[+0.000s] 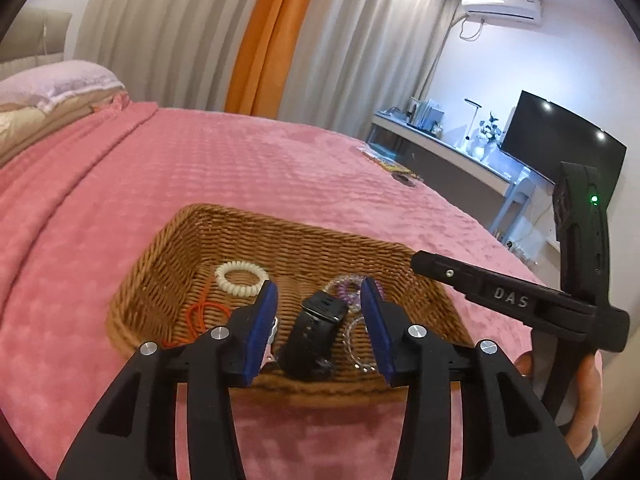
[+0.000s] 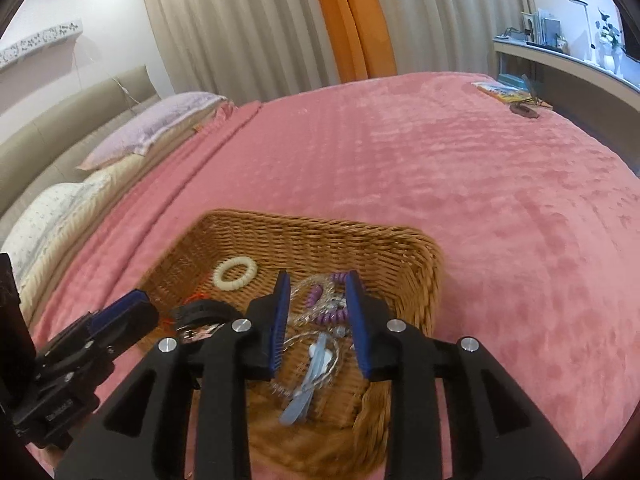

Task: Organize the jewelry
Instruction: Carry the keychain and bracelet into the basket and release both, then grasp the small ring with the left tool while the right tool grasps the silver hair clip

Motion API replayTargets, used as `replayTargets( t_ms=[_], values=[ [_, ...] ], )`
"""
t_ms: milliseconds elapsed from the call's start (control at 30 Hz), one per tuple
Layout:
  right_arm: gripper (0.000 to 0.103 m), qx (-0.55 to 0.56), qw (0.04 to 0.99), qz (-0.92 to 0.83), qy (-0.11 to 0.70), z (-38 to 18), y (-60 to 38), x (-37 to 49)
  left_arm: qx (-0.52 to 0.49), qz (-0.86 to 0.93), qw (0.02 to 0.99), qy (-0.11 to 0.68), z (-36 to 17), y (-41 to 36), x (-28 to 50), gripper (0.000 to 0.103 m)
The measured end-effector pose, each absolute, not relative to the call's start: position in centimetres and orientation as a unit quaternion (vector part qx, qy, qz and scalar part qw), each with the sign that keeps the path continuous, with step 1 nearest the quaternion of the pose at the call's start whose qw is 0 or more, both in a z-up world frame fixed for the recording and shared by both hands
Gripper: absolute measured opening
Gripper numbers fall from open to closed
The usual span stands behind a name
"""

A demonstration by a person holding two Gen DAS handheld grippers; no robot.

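A wicker basket (image 1: 280,236) sits on the pink bedspread and holds the jewelry. In it lie a cream spiral ring (image 1: 241,279), an orange cord (image 1: 204,312), a black watch (image 1: 316,328), a purple spiral bracelet (image 1: 348,292) and a clear bead bracelet (image 1: 356,344). My left gripper (image 1: 318,290) hangs open over the black watch, pads clear of it. My right gripper (image 2: 318,280) is open above the purple spiral bracelet (image 2: 320,296), clear bracelets and a pale blue strap (image 2: 308,376), gripping none of them. The left gripper's blue pad (image 2: 128,308) shows beside the black watch (image 2: 204,310).
The pink blanket (image 2: 480,200) covers a wide bed, with pillows (image 2: 152,128) at its head. A book and a small dark object (image 2: 524,110) lie at the far corner. Beyond stand curtains, a desk (image 1: 440,148) and a dark screen (image 1: 560,140). A hand (image 1: 588,380) holds the right gripper.
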State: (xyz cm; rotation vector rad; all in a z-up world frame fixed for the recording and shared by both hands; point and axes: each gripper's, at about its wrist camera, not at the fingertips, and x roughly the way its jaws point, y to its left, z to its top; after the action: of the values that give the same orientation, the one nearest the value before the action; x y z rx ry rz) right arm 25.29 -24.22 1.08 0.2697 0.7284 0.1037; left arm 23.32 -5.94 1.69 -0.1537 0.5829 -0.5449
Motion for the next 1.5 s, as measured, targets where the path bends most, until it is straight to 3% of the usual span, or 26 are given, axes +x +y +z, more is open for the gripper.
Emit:
replayTargets(
  t_ms=[367,500,767,967,1000,1100,1167,1233,1300,1500],
  values=[
    [0.031,0.081,0.937,0.076,0.331,4.7,-21.9,13.1,-0.107,-0.303,0.903,0.284,3.2,-4.6,13.8,0.042],
    [0.052,0.069,0.932,0.093,0.344,3.6,-20.6,8.1,-0.104,-0.281,0.907,0.295,2.1,-4.0,10.2,0.042],
    [0.052,0.015,0.902,0.145,0.405,-1.8,-16.5,2.5,-0.046,-0.199,0.916,0.345,-2.6,-3.6,6.5,0.046],
    [0.051,-0.047,0.885,0.157,0.435,-4.1,-13.9,0.9,-0.06,-0.198,0.901,0.381,-4.8,-2.9,7.4,0.046],
    [0.051,-0.053,0.883,0.157,0.439,-4.3,-13.7,0.9,-0.063,-0.2,0.896,0.391,-5.2,-2.8,7.7,0.046],
    [0.036,-0.046,0.875,0.154,0.457,-5.1,-13.9,1.2,-0.063,-0.204,0.896,0.39,-5.4,-2.8,7.5,0.046],
    [0.034,-0.04,0.871,0.155,0.465,-5.7,-14.2,1.2,-0.054,-0.206,0.895,0.393,-5.4,-3.2,7.4,0.046],
    [0.02,-0.049,0.87,0.147,0.468,-5.6,-14.3,1.3,-0.051,-0.213,0.883,0.416,-5.7,-3.9,7.7,0.046],
    [0.015,-0.051,0.87,0.139,0.47,-5.4,-14.8,1.7,-0.027,-0.21,0.88,0.425,-5.7,-4.8,7.8,0.046],
    [0.014,-0.033,0.877,0.107,0.467,-5.2,-17.5,3.8,-0.007,-0.194,0.882,0.43,-5.4,-6.2,9.7,0.046]
  ],
)
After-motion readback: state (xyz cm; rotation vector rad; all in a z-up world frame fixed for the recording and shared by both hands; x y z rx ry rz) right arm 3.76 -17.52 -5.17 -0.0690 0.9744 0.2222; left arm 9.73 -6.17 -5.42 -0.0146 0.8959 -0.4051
